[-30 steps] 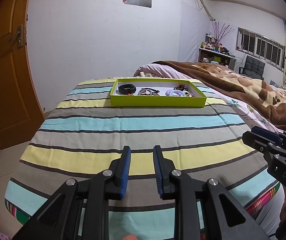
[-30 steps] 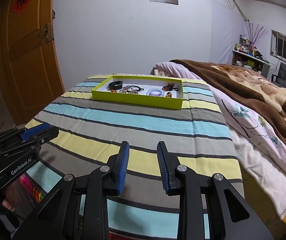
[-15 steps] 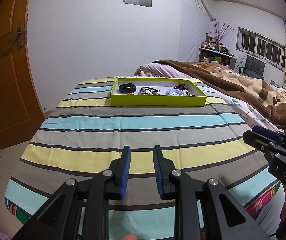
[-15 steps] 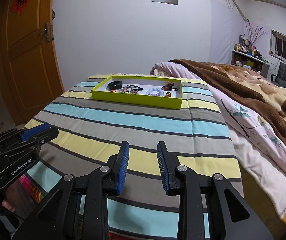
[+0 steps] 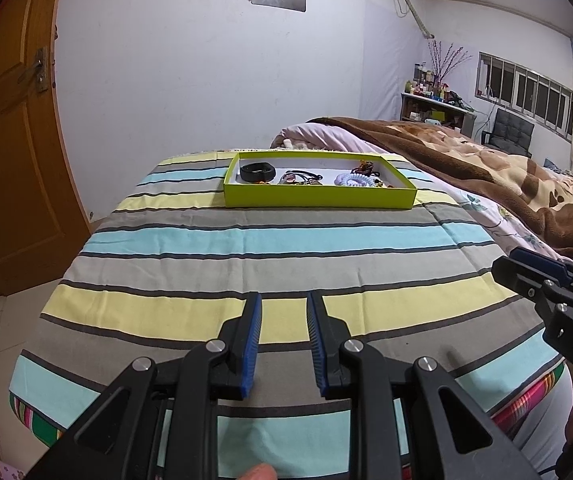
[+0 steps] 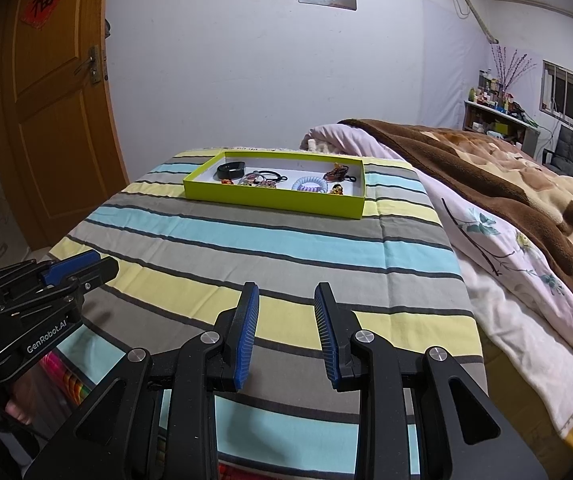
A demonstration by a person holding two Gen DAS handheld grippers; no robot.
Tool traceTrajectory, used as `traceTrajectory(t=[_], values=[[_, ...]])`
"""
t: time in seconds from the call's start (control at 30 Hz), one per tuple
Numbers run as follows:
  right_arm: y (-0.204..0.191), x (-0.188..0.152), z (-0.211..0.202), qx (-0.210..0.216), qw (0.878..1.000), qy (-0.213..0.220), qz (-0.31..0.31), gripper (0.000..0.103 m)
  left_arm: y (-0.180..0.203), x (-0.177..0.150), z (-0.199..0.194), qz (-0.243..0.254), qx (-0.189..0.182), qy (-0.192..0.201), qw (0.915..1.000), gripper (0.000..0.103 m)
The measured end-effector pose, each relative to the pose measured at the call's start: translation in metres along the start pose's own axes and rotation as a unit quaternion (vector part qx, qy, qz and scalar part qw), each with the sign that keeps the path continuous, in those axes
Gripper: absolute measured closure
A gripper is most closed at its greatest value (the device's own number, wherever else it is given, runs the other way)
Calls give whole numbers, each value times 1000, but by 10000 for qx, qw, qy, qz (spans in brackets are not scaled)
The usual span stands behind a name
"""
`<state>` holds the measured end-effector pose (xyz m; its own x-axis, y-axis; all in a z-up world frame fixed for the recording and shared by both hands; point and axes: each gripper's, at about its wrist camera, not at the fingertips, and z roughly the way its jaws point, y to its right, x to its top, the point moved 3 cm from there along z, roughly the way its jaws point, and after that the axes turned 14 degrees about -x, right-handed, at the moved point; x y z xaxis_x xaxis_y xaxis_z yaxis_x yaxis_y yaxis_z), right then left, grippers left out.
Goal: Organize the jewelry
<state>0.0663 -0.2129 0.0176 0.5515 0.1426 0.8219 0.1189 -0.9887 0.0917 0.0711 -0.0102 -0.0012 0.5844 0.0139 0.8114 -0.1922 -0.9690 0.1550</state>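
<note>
The striped cloth surface is wide and bare between both tongs and the shallow lime-green cardboard tray at its far edge. The left gripper and right gripper hover at the near edge, both empty with fingers apart. The jewelry, with a black band and a lilac coil ring, lies inside the tray, well apart from them.

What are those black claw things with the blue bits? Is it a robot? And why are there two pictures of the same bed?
It is no robot. A person holds two grabbing tools, one in each hand, and each tool carries its own camera, so you get two pictures. One looks along the left gripper, the other along the right gripper. Both are open and hold nothing. They hover over a striped cloth. At its far end sits a green tray with a black band, a purple hair tie and other small trinkets inside. A brown blanket lies on the bed beside it.
</note>
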Motion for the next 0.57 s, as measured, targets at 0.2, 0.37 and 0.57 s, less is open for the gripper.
traceTrajectory(t=[0.2, 0.37, 0.57], values=[[0, 0, -1, -3, 10000, 3, -5, 73, 3, 0, 1, 56, 33, -3, 10000, 79], [1, -1, -1, -5, 10000, 6, -4, 73, 4, 0, 1, 68, 1, -4, 10000, 79], [0, 0, -1, -3, 10000, 2, -5, 73, 3, 0, 1, 37, -33, -11, 10000, 79]])
